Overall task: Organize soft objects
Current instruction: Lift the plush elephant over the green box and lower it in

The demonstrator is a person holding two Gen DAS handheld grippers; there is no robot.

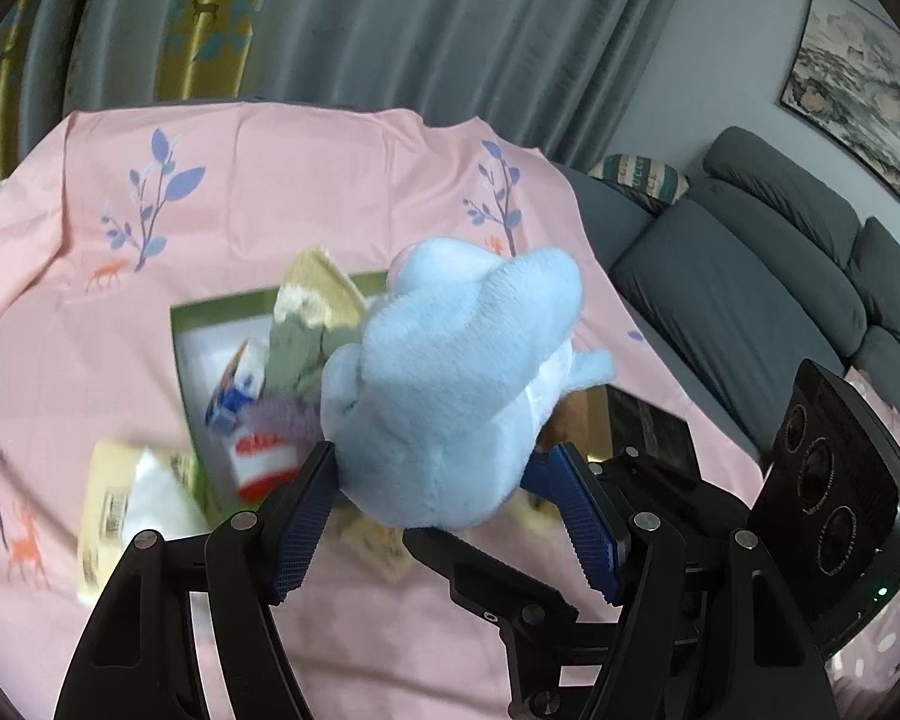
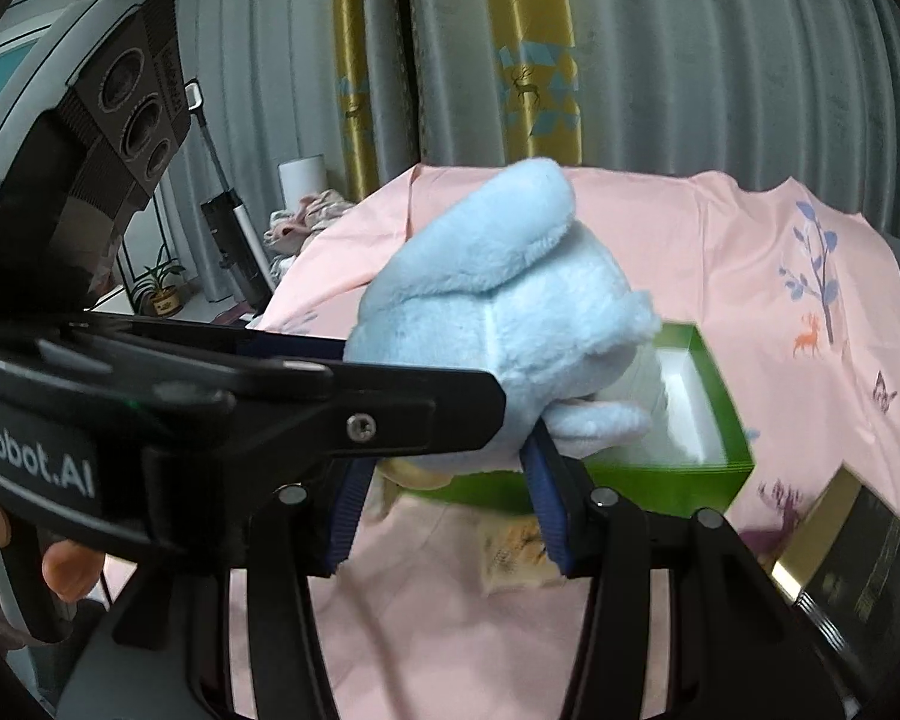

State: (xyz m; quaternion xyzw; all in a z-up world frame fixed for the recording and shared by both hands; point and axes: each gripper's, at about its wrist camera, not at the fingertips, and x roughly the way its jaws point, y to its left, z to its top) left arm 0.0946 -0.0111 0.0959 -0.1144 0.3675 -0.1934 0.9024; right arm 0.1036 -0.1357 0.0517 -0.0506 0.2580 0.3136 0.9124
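Observation:
A light blue plush toy (image 1: 450,384) is held in the air above the pink cloth. My left gripper (image 1: 432,468) is shut on its lower body. My right gripper (image 2: 444,468) also closes on the plush toy (image 2: 498,312) from the other side, crossing my left gripper's black arm (image 2: 270,396). Behind the toy lies a green box (image 1: 234,306) with a white inside, holding several soft items: a beige and green sock (image 1: 306,312), a purple, white and red sock (image 1: 264,444). In the right wrist view the green box (image 2: 714,420) shows an empty white corner.
A pale packet with a white cloth (image 1: 126,504) lies left of the box. A black box with gold edge (image 2: 840,576) sits on the cloth at the right. A small packet (image 2: 516,552) lies under the grippers. A grey sofa (image 1: 750,276) stands right of the table.

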